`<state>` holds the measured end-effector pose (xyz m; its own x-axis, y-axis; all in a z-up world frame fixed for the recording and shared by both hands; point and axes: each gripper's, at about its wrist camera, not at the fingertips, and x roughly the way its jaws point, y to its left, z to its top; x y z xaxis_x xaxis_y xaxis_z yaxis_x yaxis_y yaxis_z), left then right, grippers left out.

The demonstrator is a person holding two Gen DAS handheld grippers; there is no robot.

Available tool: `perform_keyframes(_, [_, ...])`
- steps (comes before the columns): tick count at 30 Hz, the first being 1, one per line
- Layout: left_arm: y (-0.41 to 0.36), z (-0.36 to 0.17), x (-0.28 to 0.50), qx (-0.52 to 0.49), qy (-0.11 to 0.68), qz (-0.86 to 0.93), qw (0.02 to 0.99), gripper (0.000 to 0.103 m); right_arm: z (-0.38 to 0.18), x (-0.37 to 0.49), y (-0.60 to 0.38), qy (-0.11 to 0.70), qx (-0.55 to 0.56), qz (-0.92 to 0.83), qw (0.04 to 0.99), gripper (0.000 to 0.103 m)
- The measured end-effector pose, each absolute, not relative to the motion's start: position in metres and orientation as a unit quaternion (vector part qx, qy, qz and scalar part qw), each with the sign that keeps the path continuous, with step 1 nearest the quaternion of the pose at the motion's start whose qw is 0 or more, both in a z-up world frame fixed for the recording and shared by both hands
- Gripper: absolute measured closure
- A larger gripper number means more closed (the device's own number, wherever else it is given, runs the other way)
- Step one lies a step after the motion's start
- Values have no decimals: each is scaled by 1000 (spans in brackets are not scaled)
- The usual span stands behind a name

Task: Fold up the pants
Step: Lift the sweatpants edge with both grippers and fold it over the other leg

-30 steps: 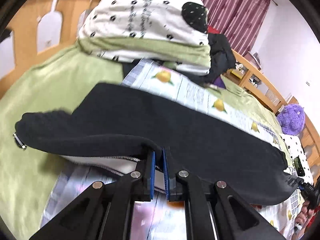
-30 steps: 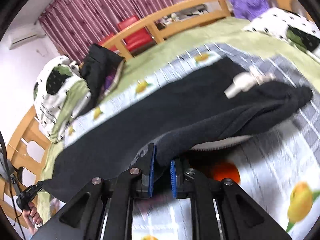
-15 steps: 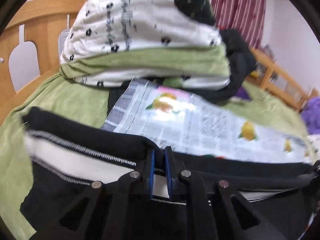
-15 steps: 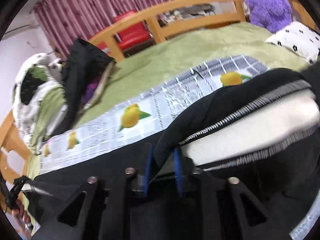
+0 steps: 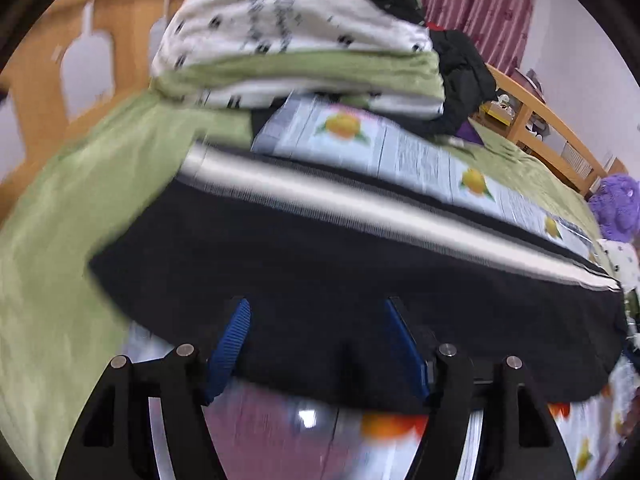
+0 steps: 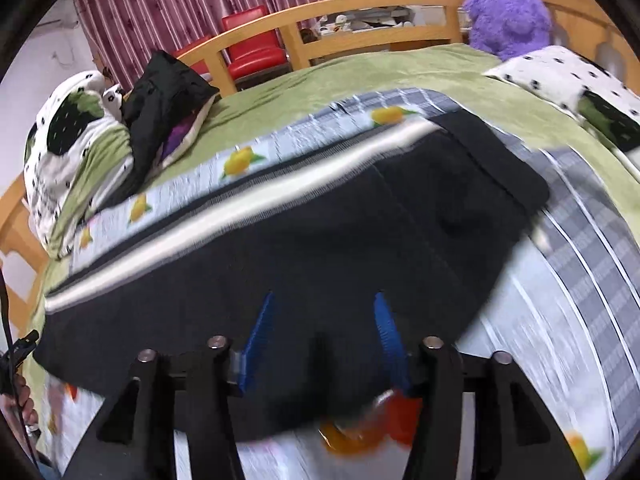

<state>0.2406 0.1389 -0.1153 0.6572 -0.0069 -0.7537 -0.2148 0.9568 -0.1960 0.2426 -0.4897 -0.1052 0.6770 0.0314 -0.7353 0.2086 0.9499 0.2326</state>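
The black pants (image 5: 320, 264) lie folded lengthwise across the fruit-print sheet (image 5: 424, 152), a white inner band (image 5: 360, 204) showing along their far edge. In the left wrist view my left gripper (image 5: 318, 312) hovers over the near edge of the pants, jaws opening and apart, pads off the cloth. The right wrist view shows the same pants (image 6: 320, 240) with the white band (image 6: 248, 200) along the far side. My right gripper (image 6: 324, 312) is above their near edge, jaws opening, nothing pinched between the blue pads.
A stack of spotted white and green bedding (image 5: 296, 36) and a black garment (image 5: 460, 68) sit at the head of the bed. A purple plush toy (image 6: 508, 12) and spotted pillow (image 6: 560, 76) lie at the far right. Wooden bed rails (image 6: 360, 12) ring the green cover (image 6: 360, 76).
Both grippers carried the pants' edge over toward the near side, then let go. Their jaws went from shut on the cloth to apart, and the pants now lie flat, folded.
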Motion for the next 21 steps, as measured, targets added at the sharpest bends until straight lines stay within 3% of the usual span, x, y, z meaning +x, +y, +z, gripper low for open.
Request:
perform_keyframes(8, [161, -161, 209, -208, 434, 44, 875, 36, -156, 204, -521, 430, 227, -67, 871, 46])
perform_keyframes(16, [177, -165, 254, -259, 413, 67, 871, 39, -166, 268, -552, 409, 309, -62, 856, 43])
perform_keyframes(17, [177, -165, 257, -261, 410, 74, 871, 47, -167, 277, -554, 408, 311, -63, 856, 51])
perform_keyframes(18, [176, -165, 260, -260, 406, 82, 872, 53, -169, 287, -555, 409, 314, -70, 854, 66])
perform_keyframes(19, [176, -166, 262, -258, 403, 90, 874, 67, -172, 294, -559, 405, 323, -86, 851, 75])
perform_keyframes(20, [177, -167, 264, -259, 401, 93, 874, 77, -175, 298, -561, 399, 338, -84, 848, 77])
perform_keyframes(21, [177, -168, 266, -258, 401, 92, 874, 81, -176, 300, -563, 392, 352, -83, 846, 81])
